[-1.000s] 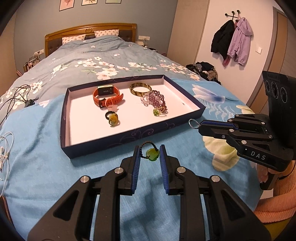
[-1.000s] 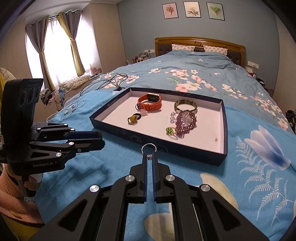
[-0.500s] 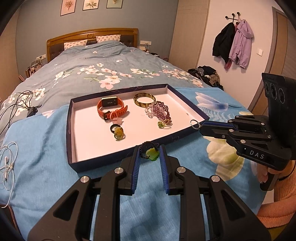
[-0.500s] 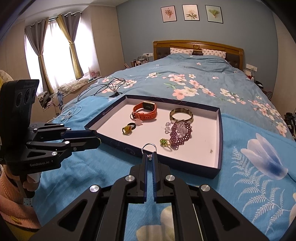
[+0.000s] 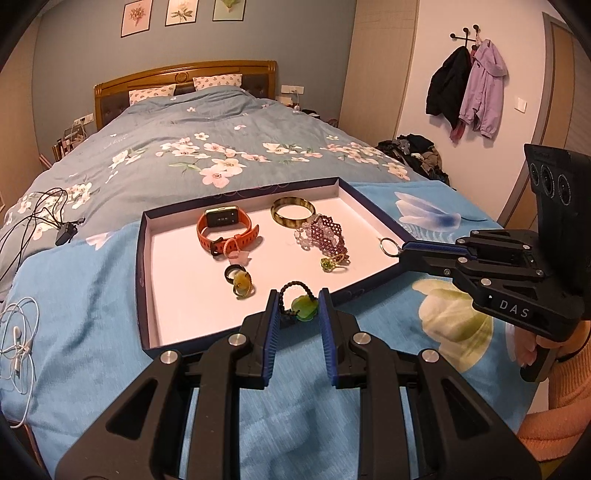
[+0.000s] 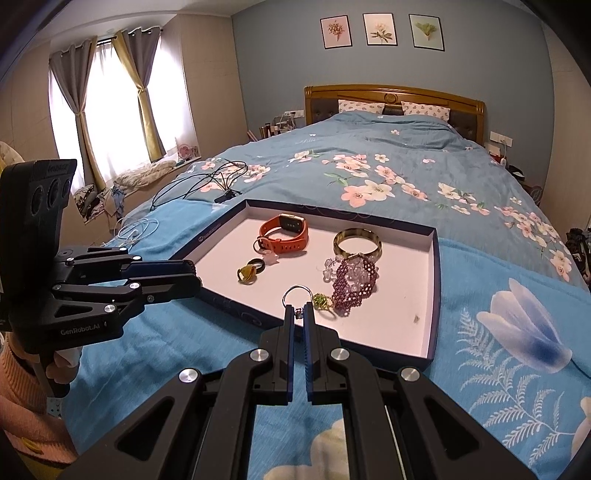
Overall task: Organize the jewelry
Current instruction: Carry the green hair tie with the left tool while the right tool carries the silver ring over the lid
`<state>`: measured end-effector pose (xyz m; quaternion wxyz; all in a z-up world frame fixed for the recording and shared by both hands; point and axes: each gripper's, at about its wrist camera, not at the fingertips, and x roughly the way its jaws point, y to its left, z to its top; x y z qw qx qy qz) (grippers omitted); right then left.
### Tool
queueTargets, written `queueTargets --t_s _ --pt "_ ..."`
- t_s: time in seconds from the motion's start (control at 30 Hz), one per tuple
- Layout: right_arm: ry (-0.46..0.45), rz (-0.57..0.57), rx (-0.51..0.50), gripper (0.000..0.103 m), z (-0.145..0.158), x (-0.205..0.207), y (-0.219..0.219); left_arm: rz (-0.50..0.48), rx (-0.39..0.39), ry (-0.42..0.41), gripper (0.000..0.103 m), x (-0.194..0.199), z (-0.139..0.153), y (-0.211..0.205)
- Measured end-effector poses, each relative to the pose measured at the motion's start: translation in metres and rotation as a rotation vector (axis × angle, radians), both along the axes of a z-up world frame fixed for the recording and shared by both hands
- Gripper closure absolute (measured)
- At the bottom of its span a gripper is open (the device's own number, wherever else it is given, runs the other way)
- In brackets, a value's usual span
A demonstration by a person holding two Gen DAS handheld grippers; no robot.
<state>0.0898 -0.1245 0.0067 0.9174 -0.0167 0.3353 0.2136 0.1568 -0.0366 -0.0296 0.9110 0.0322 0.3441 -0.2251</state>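
A blue wall (image 6: pixel 498 59) carries three flower prints (image 6: pixel 381 31) above the bed's wooden headboard (image 6: pixel 393 96). Daylight glows through a curtained window (image 6: pixel 107 110). Jackets (image 5: pixel 467 86) hang on white wall hooks.

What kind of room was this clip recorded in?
A home bedroom. The work happens on a made bed with a floral duvet and a wooden headboard; jackets hang from wall hooks, and curtains frame a window. The jewelry tray sits on the bed itself.
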Motion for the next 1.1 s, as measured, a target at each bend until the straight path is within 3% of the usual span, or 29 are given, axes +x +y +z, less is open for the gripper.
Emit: queueTargets --t_s 1.1 --pt "0.023 -0.003 0.004 0.100 -0.004 0.027 0.001 0.045 0.010 -0.002 0.082 0.028 0.000 0.001"
